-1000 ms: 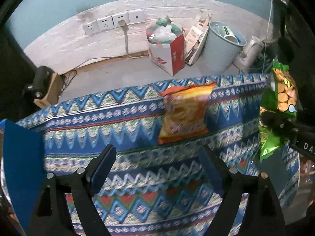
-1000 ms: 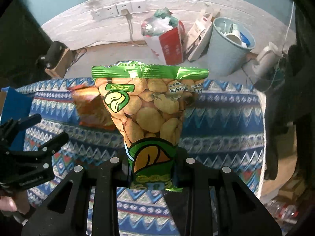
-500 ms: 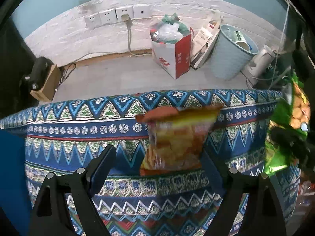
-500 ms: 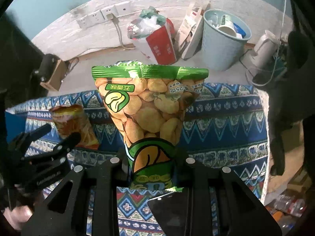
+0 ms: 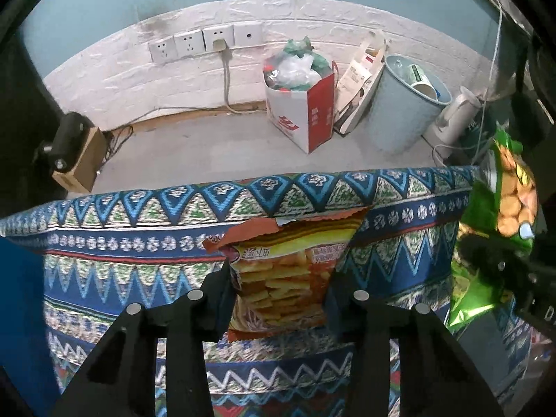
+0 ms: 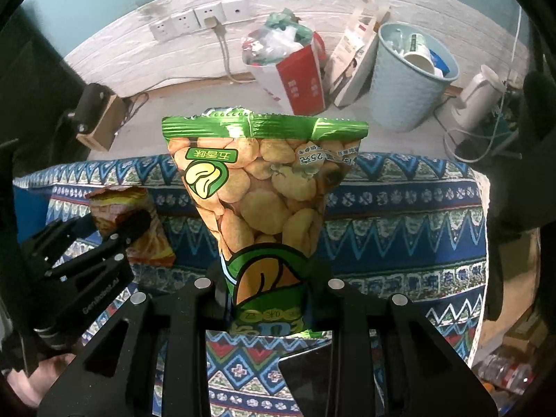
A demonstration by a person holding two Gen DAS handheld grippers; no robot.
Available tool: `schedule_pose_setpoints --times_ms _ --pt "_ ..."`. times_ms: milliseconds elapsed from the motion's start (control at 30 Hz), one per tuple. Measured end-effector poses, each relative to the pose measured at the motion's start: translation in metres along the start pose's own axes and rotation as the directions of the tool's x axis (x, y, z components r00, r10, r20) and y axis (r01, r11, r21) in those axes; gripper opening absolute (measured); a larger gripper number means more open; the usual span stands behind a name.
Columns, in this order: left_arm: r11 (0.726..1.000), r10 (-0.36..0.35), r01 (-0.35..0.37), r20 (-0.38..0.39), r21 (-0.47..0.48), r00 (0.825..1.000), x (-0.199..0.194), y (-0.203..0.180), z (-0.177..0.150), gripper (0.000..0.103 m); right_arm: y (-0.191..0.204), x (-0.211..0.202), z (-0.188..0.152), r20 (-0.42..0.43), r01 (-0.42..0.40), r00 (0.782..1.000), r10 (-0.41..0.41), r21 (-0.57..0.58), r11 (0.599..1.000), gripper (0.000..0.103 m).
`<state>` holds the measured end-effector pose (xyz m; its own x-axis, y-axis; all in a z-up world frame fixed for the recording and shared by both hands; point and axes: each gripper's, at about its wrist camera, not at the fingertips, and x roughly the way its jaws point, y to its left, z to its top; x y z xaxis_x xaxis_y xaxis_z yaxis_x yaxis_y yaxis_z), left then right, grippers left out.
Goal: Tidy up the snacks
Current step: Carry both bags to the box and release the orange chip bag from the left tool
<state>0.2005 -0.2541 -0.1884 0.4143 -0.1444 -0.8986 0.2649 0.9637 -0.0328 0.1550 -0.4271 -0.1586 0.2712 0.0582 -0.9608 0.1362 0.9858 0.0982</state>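
Pickup step: left gripper [image 5: 278, 288] jaws bracket the orange chip bag [image 5: 288, 271] lying on the patterned worktop [image 5: 139, 229], contact unclear, while right gripper [image 6: 267, 278] jaws pinch the green bean bag [image 6: 264, 187] aloft; next, lift orange bag

orange chip bag [image 5: 281, 271] upright, green bean bag [image 6: 264, 208] upright

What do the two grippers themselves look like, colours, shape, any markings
Both are matte black. The left gripper and right gripper each have two flat angular fingers with triangular cut-outs and round silver bolt heads. Faint pale lettering runs along the left gripper's body in the right wrist view. No cables or sleeves show.
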Motion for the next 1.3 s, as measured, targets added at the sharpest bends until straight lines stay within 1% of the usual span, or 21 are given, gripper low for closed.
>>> schedule_pose_setpoints --times_ms 167,433,500,533,967,1067,1300 --pt "0.999 0.011 -0.012 0.025 0.036 1.0 -0.018 0.01 -0.008 0.043 0.016 -0.006 -0.001 0.009 -0.001 1.0 0.001 -0.031 1.0 0.027" --pt "1.0 0.022 -0.022 0.04 0.015 0.999 -0.053 0.047 -0.013 0.043 0.052 -0.019 -0.003 0.032 -0.017 0.999 0.02 -0.095 0.995 0.027" --pt "0.999 0.027 -0.027 0.047 0.016 0.999 -0.063 0.056 -0.014 0.043 0.062 -0.025 -0.003 0.042 -0.017 0.999 0.022 -0.116 0.993 0.027" --pt "0.999 0.028 -0.029 0.051 0.016 0.998 -0.069 0.061 -0.014 0.043 0.067 -0.027 -0.004 0.06 -0.012 0.998 0.02 -0.134 0.991 0.027" --pt "0.999 0.038 -0.04 0.093 0.026 0.995 -0.133 0.129 -0.034 0.043 0.141 -0.068 -0.014 0.127 -0.082 0.985 0.114 -0.236 0.968 0.027" --pt "0.998 0.057 -0.061 0.11 0.031 0.992 -0.149 0.147 -0.041 0.043 0.159 -0.075 -0.015 0.136 -0.091 0.982 0.131 -0.269 0.959 0.027" --pt "0.996 0.085 -0.083 0.148 -0.018 0.985 -0.179 0.191 -0.055 0.043 0.203 -0.088 -0.017 0.149 -0.112 0.974 0.17 -0.337 0.935 0.027"
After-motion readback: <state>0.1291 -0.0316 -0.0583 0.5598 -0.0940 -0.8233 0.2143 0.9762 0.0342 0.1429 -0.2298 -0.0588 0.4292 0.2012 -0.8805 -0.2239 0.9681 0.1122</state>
